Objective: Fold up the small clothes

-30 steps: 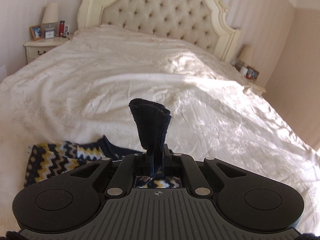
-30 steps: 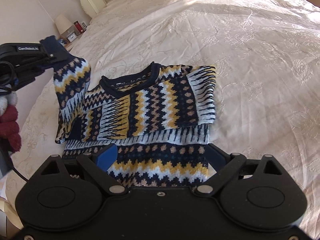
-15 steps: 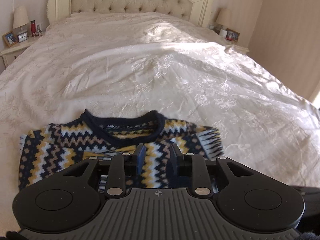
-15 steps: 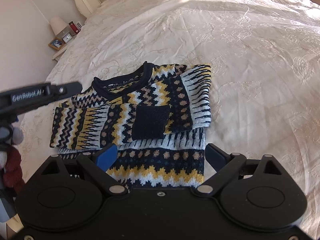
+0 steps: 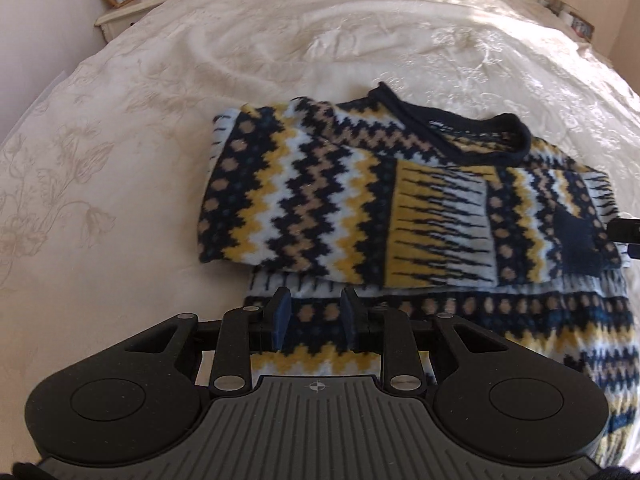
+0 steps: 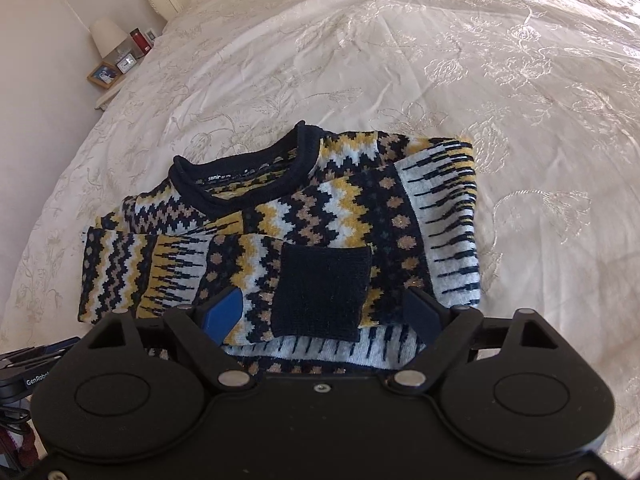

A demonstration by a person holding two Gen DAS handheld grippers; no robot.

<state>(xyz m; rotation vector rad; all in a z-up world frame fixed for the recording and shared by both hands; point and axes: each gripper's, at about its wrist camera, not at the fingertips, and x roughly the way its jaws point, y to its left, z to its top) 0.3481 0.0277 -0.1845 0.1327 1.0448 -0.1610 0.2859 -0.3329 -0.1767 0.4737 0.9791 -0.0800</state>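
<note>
A small knitted sweater (image 5: 360,200) (image 6: 352,200) in navy, yellow, tan and white zigzags lies flat on the bed, both sleeves folded across its chest. The upper sleeve ends in a navy cuff (image 6: 322,292) (image 5: 578,246). My left gripper (image 5: 313,318) hovers open over the sweater's lower left part, with nothing between its blue pads. My right gripper (image 6: 322,314) is wide open low over the sweater, its fingers on either side of the navy cuff, not touching it as far as I can tell. The navy neckband (image 6: 240,168) points toward the headboard.
A cream embroidered bedspread (image 6: 460,60) covers the whole bed. A nightstand (image 5: 128,8) with a photo frame, clock and lamp stands at the far left. The other gripper's black body (image 6: 24,372) shows at the lower left of the right wrist view.
The left gripper carried the sleeve across the chest, let it go and opened, then pulled back toward the sweater's lower left. The right gripper moved closer over the cuff.
</note>
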